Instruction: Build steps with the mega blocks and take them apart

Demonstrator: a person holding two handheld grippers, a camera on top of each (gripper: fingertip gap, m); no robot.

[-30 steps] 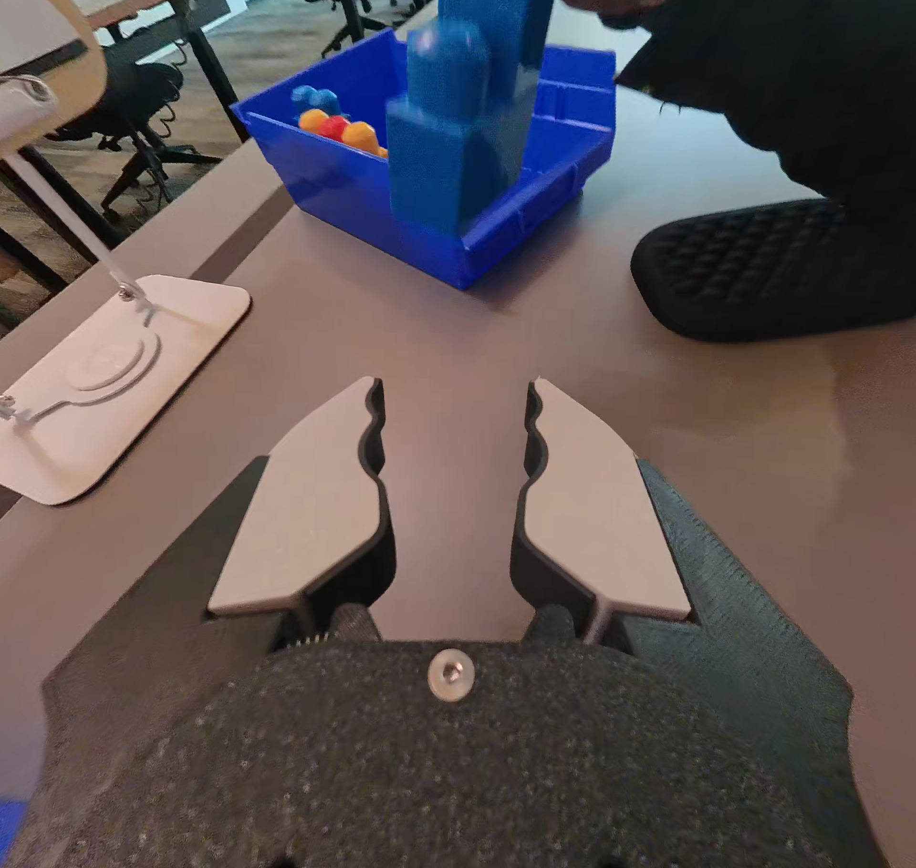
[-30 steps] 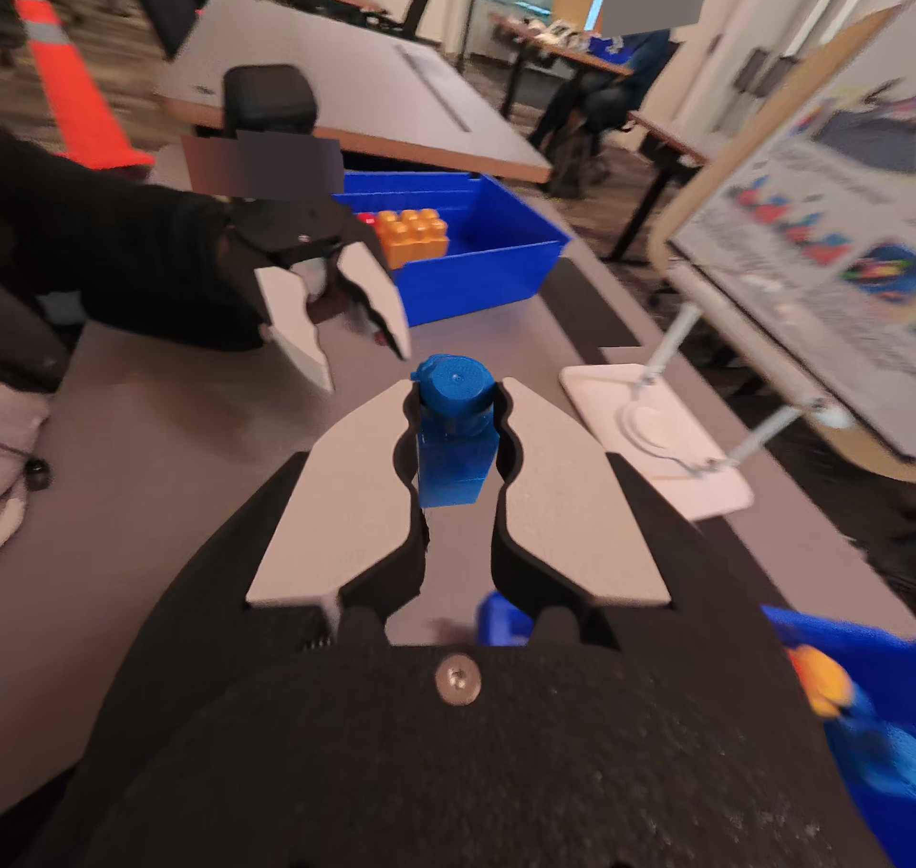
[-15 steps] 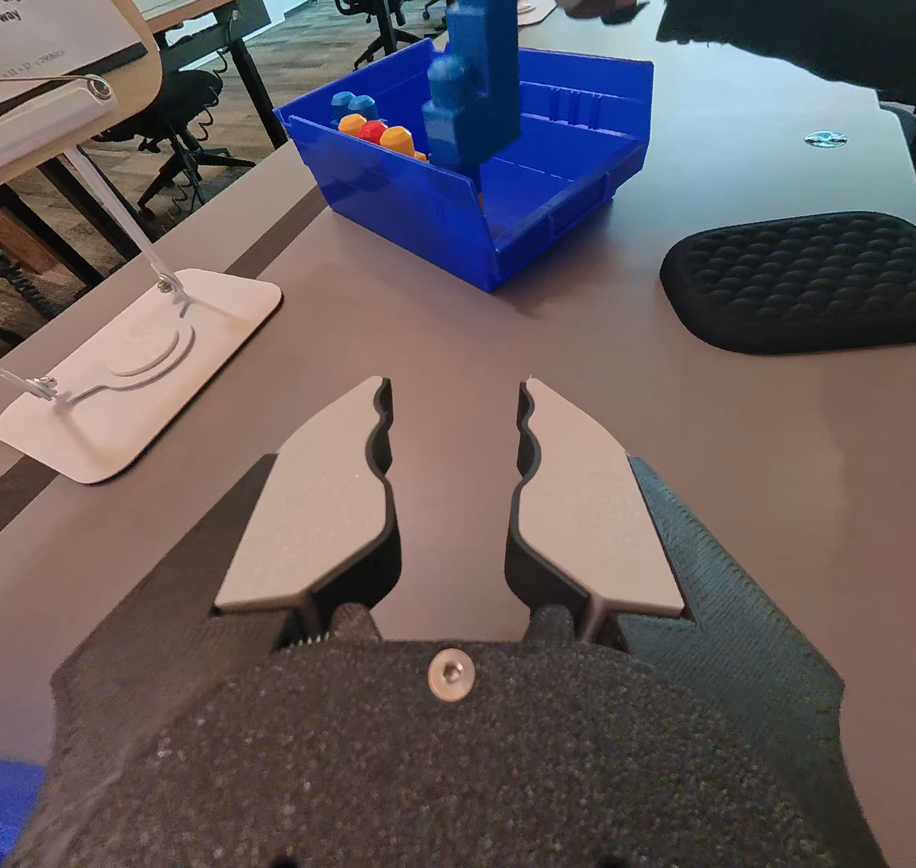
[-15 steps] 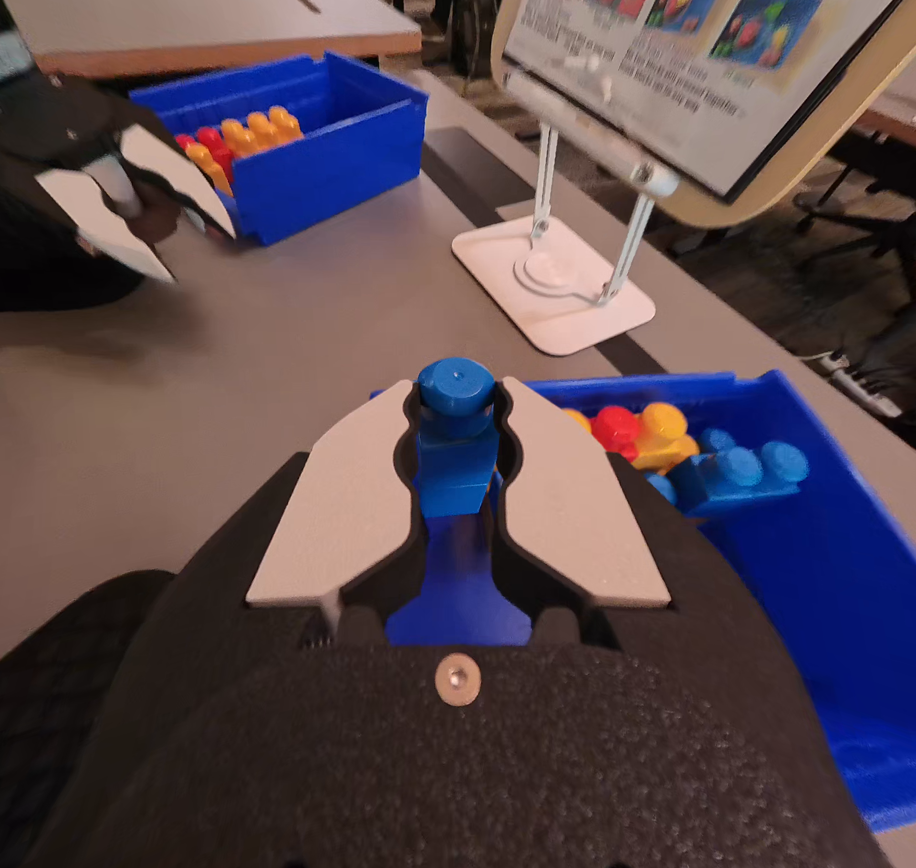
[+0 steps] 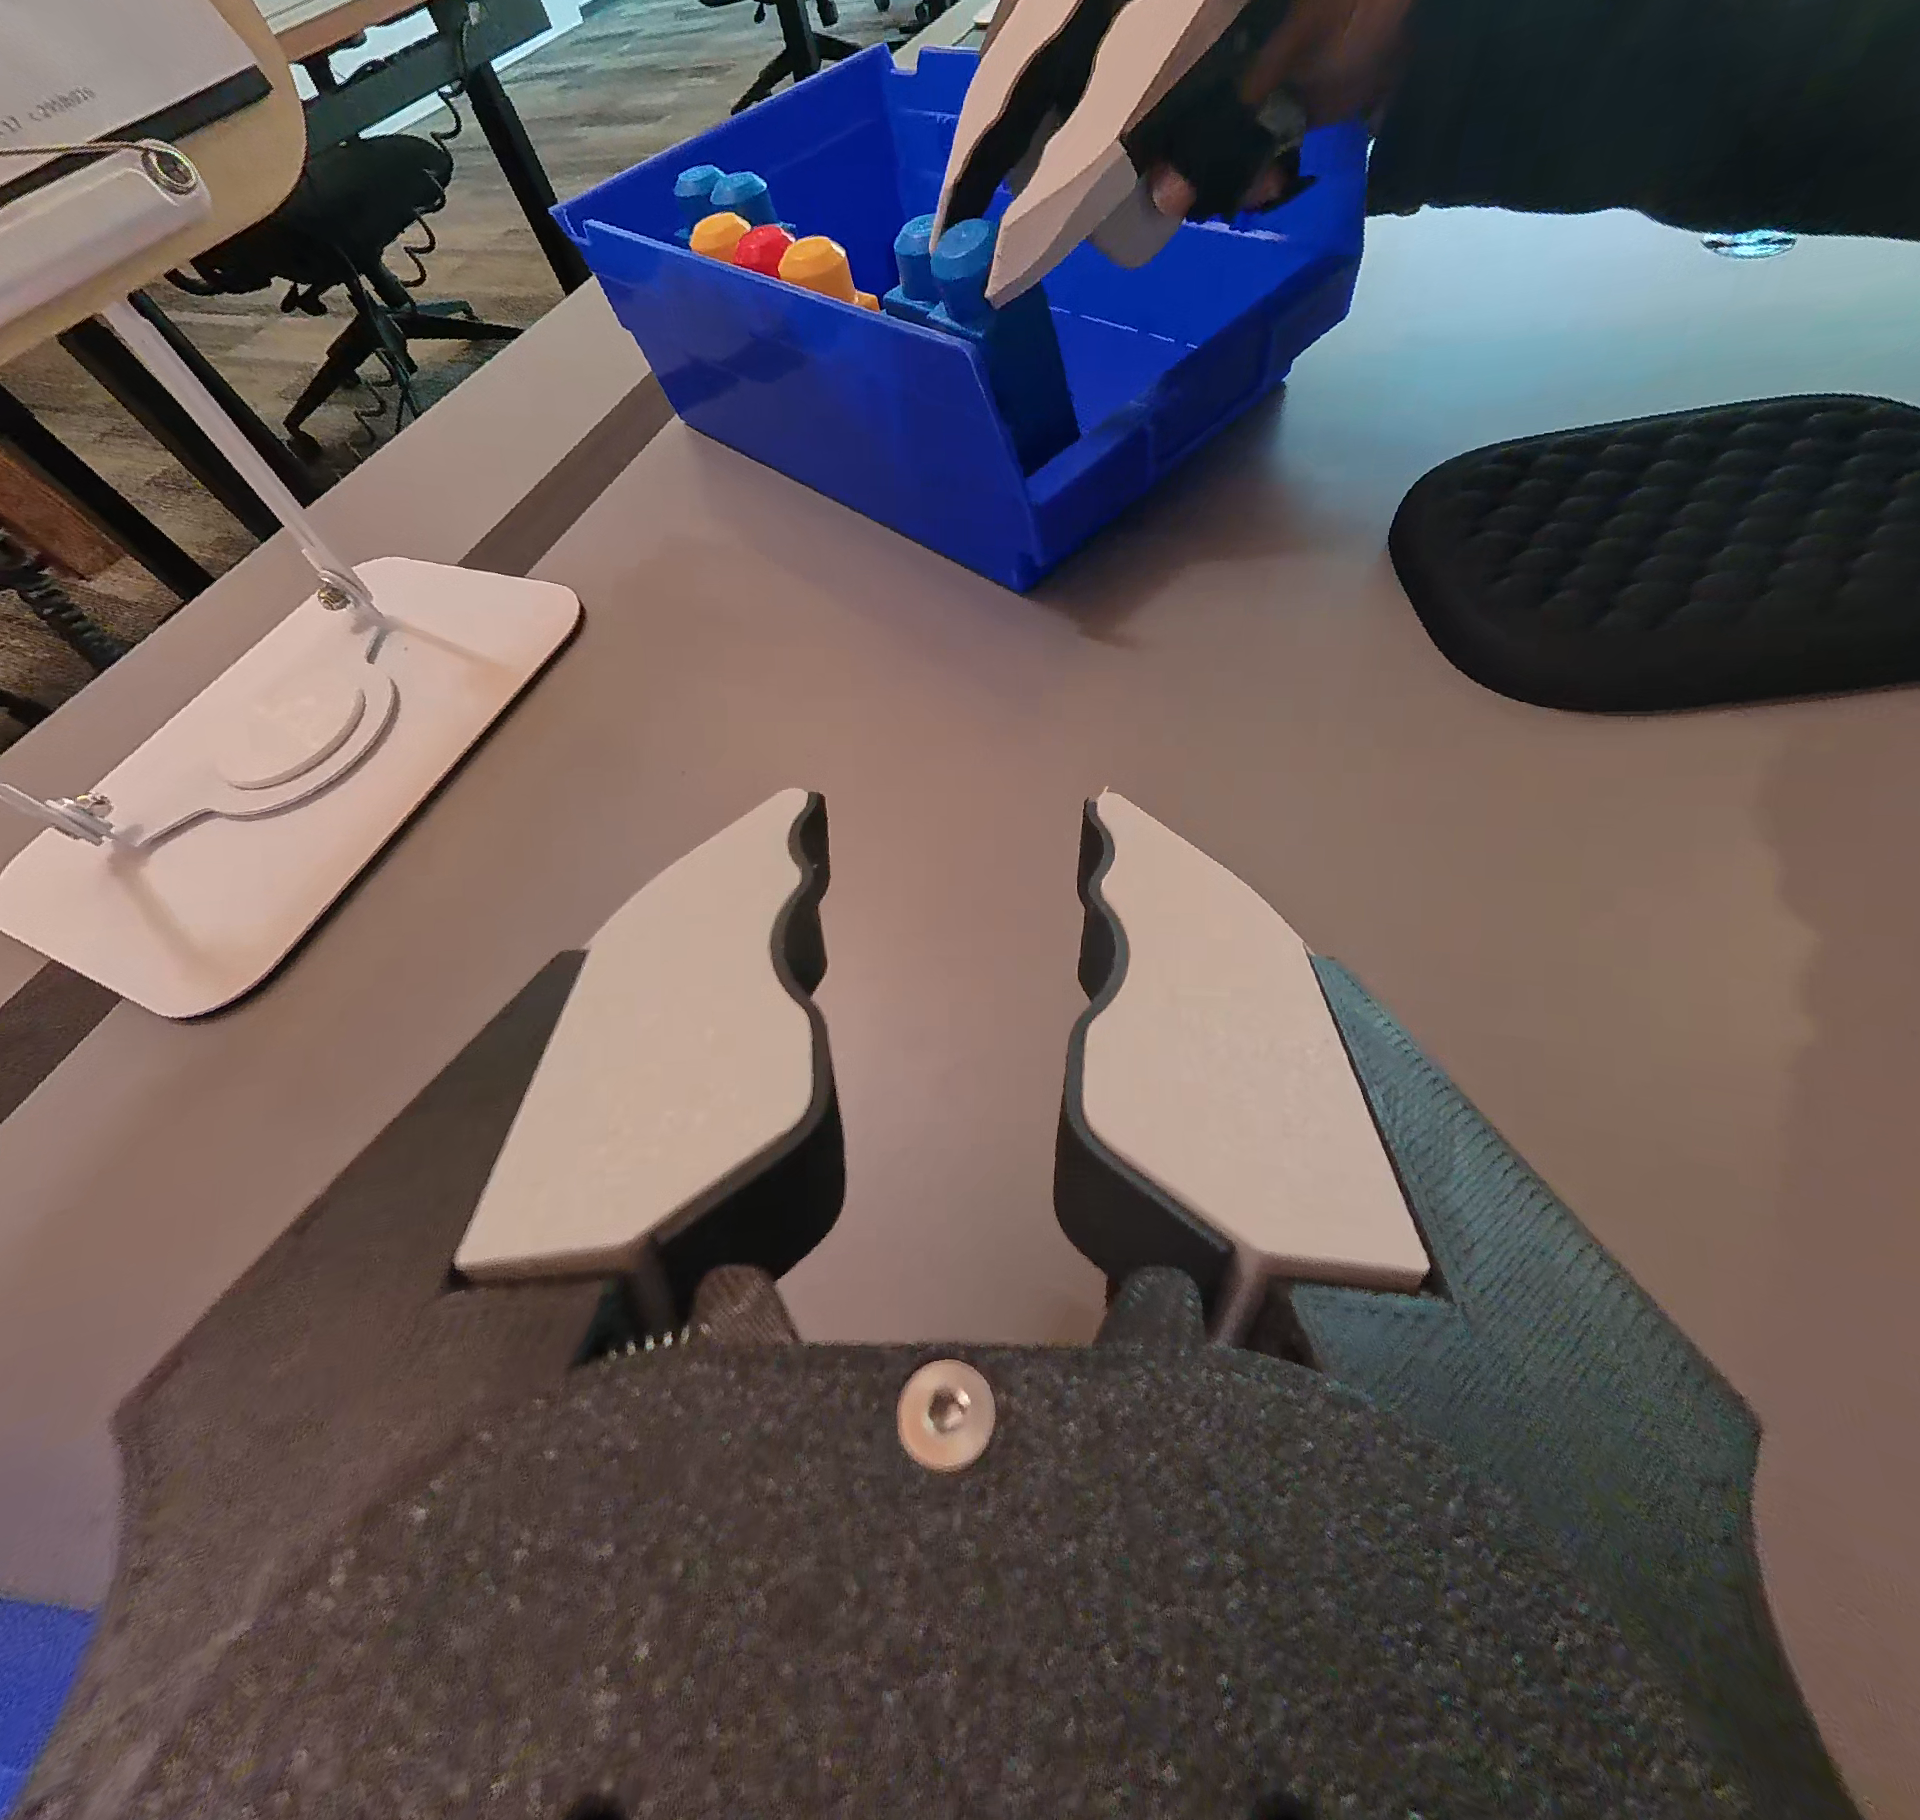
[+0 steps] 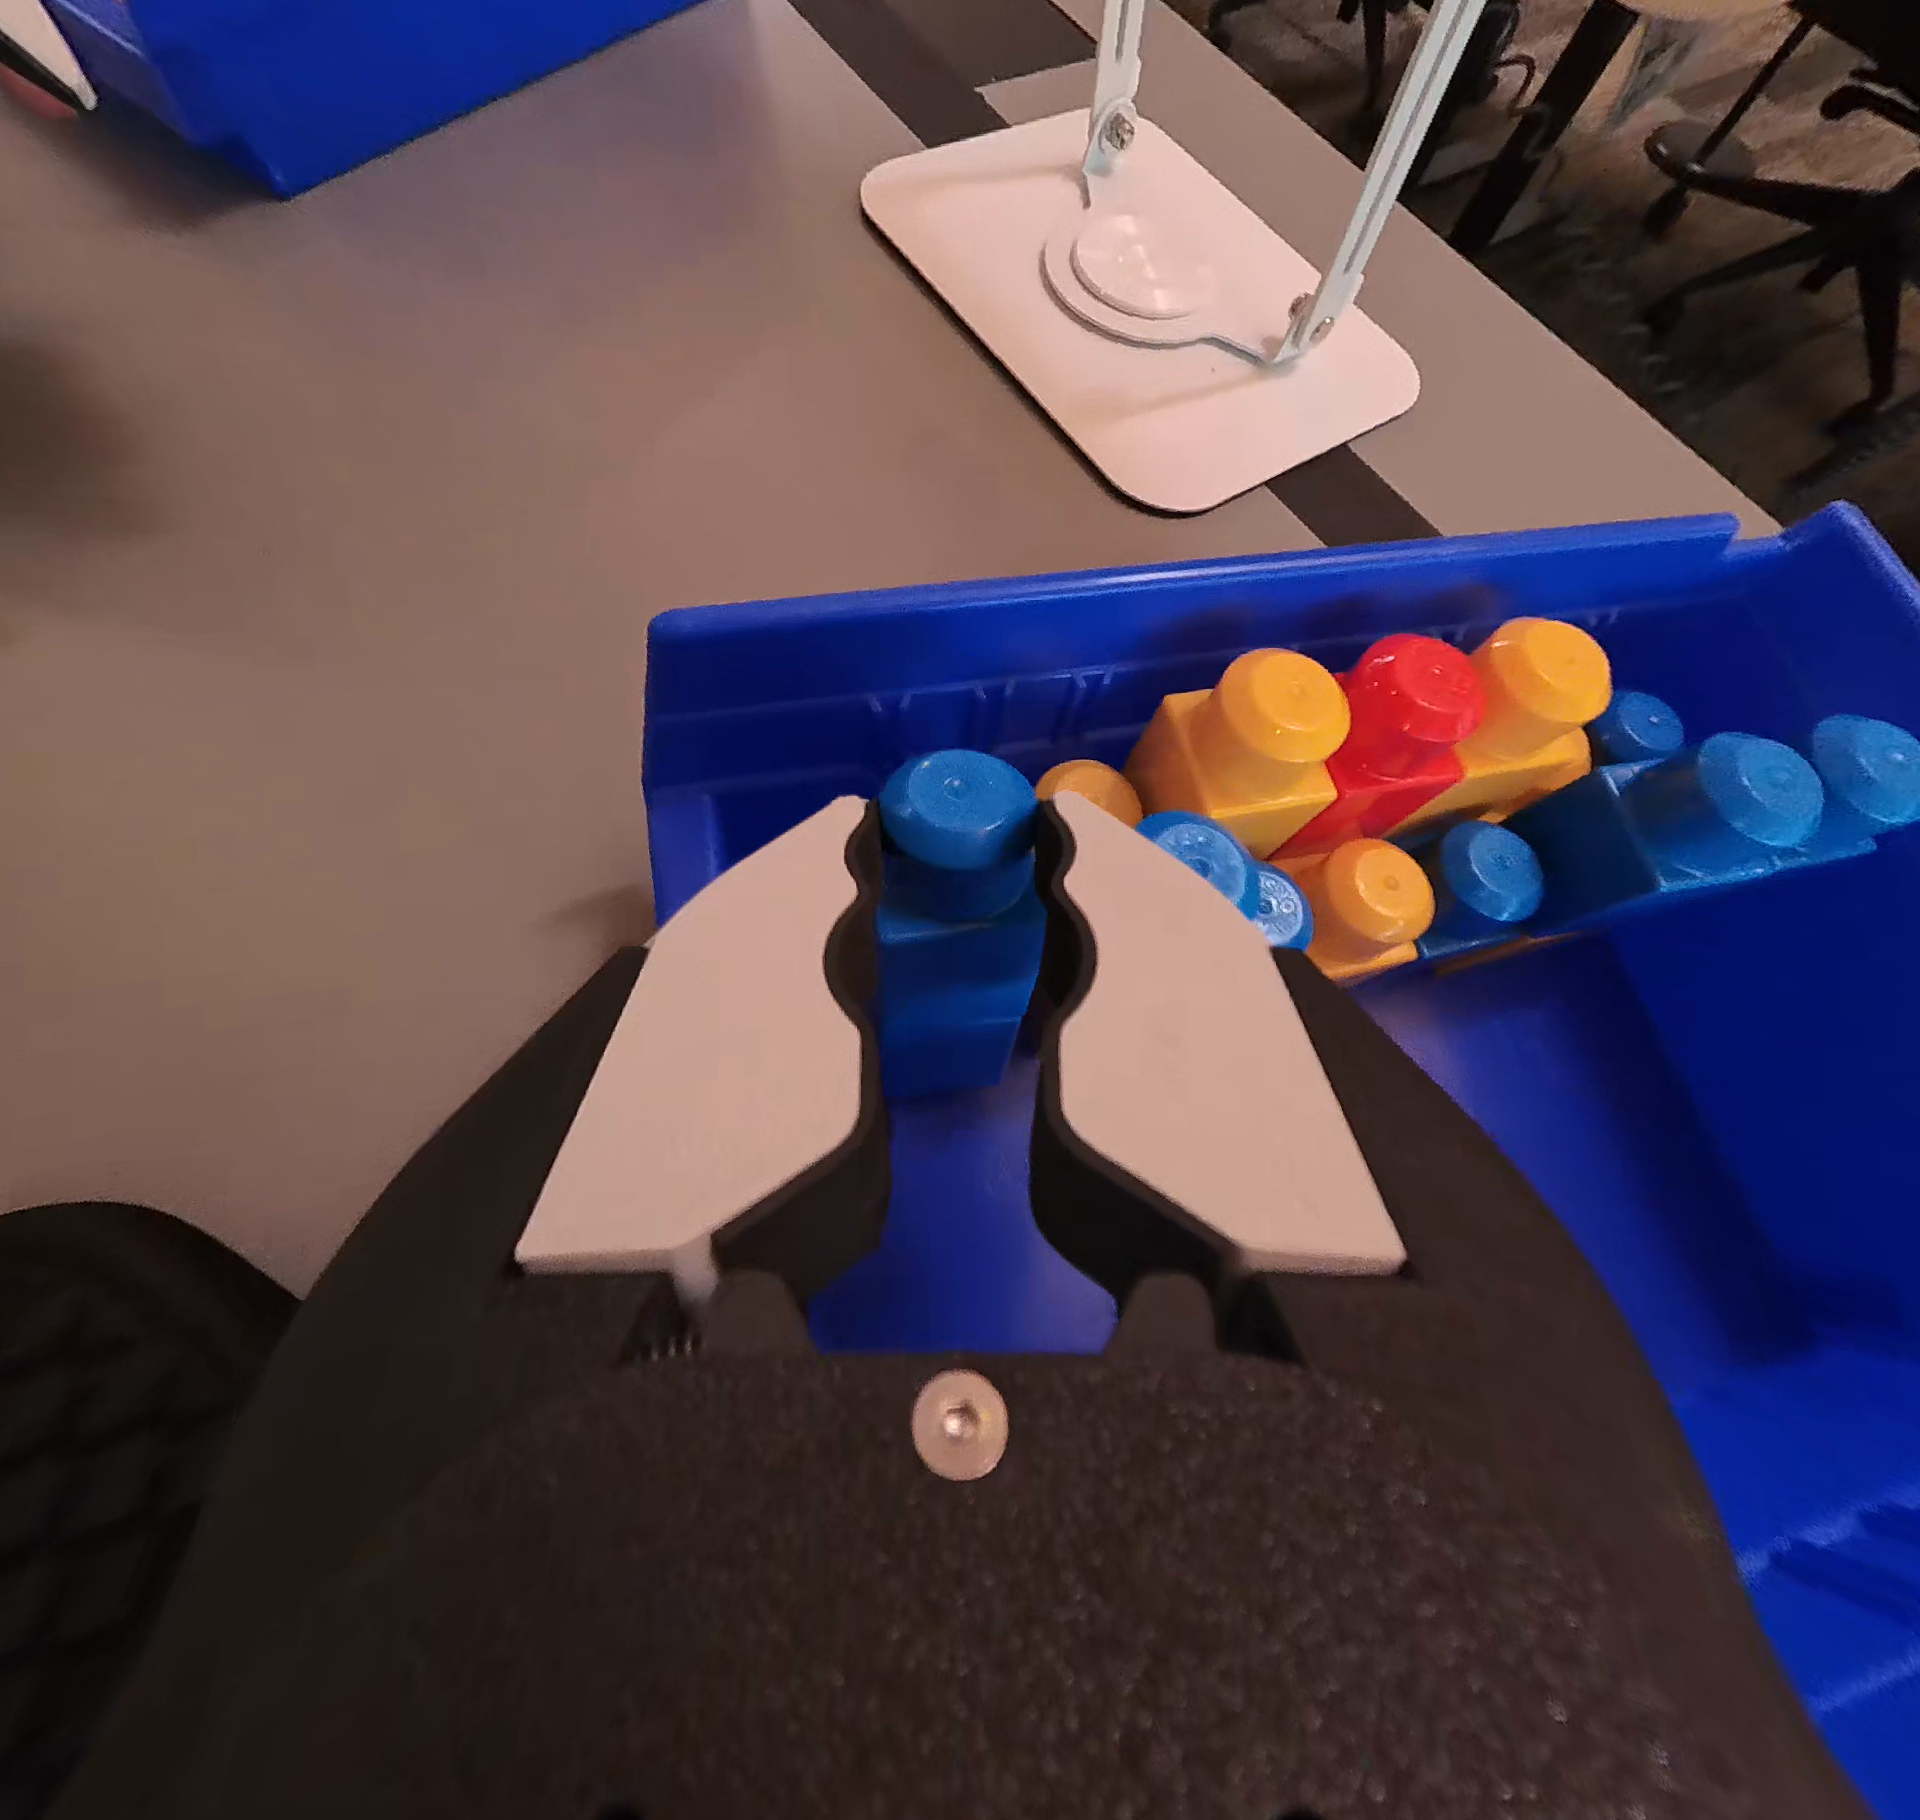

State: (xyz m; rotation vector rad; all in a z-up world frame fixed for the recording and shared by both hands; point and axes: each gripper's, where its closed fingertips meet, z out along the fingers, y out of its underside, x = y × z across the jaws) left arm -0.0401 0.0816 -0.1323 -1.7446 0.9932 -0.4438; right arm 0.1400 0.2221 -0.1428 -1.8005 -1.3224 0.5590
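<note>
Mega blocks are going back into the bin: the dark blue block, clamped by its stud and body between the fingers of the right hand-held gripper, has come down from above the open table and now hangs inside the near end of the blue bin. Loose blocks, orange, red and blue, lie heaped just beyond it against the far wall. That reads as the take-apart half nearing its close; letting go looks like the next step. Across the bare table, the left hand-held gripper has stayed spread, grasping nothing, near the white stand base by the table's edge.
</note>
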